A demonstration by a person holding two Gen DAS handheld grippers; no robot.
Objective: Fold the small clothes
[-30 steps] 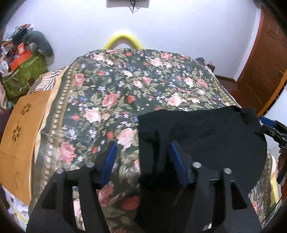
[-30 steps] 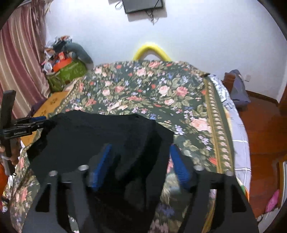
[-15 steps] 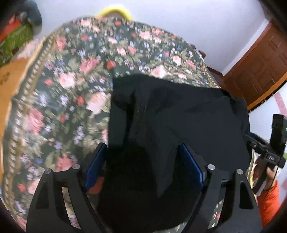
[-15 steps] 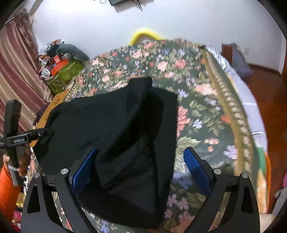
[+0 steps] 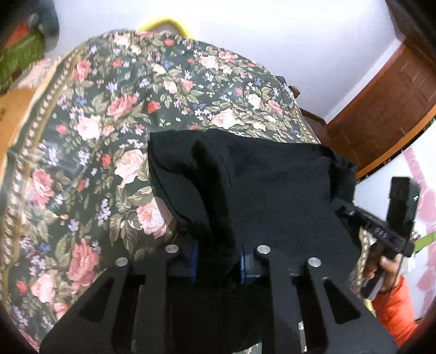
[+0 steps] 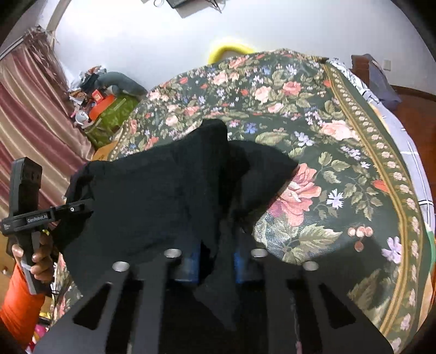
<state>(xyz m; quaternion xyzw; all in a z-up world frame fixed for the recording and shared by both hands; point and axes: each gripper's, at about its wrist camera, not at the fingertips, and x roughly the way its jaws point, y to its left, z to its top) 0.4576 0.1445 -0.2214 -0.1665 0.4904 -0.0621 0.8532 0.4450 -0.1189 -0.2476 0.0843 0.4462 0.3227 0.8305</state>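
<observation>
A black garment (image 5: 272, 190) is stretched between my two grippers above the near edge of the floral bed cover (image 5: 109, 114). My left gripper (image 5: 218, 261) is shut on the garment's left corner, its blue pads pinching a bunched fold. My right gripper (image 6: 216, 261) is shut on the garment's (image 6: 152, 196) right corner in the same way. The far edge of the cloth drapes onto the bed. Each gripper also shows in the other's view: the right one (image 5: 351, 215) and the left one (image 6: 79, 207), both at the cloth's edge.
The bed (image 6: 340, 136) fills both views. A cluttered pile with a green bag (image 6: 114, 114) and a striped curtain (image 6: 30, 114) stand at the left. A wooden door (image 5: 387, 103) is at the right. A yellow arch (image 5: 163, 23) is at the bed's far end.
Both grippers closed from open onto the black garment's near corners and lifted them. The cloth now bunches between the pads.
</observation>
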